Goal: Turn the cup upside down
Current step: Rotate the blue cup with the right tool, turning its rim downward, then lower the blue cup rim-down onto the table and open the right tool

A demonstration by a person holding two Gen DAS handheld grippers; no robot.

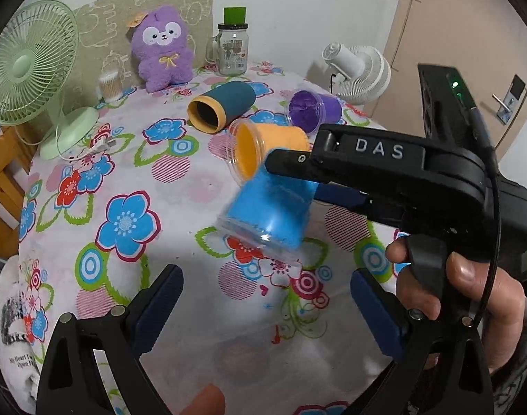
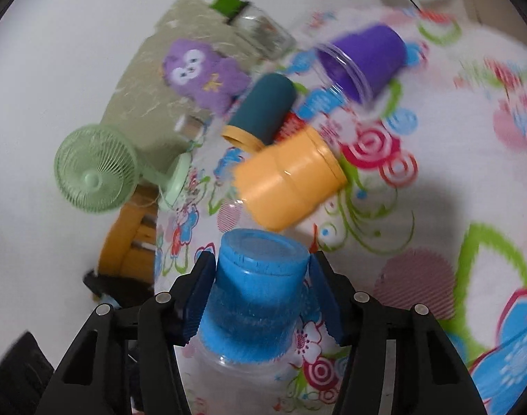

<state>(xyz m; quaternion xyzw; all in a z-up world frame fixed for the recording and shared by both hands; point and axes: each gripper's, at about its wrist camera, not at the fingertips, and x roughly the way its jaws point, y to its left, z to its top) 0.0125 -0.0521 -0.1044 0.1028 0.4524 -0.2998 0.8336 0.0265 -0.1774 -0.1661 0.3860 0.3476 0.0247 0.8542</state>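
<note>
A blue cup (image 1: 270, 207) is held above the flowered tablecloth, tilted with its clear rim pointing down and toward me. My right gripper (image 1: 284, 173) is shut on it from the right. In the right wrist view the blue cup (image 2: 260, 294) sits between the blue pads (image 2: 199, 297), base away from the camera, and my right gripper (image 2: 260, 297) clamps its sides. My left gripper (image 1: 266, 297) is open and empty, low in front of the cup.
An orange cup (image 1: 263, 148), a purple cup (image 1: 311, 109) and a teal tube (image 1: 222, 107) lie on their sides on the table (image 1: 166, 207). A green fan (image 1: 28, 69), a purple plush (image 1: 163, 48), a glass jar (image 1: 232, 48) and a white fan (image 1: 360, 69) stand at the back.
</note>
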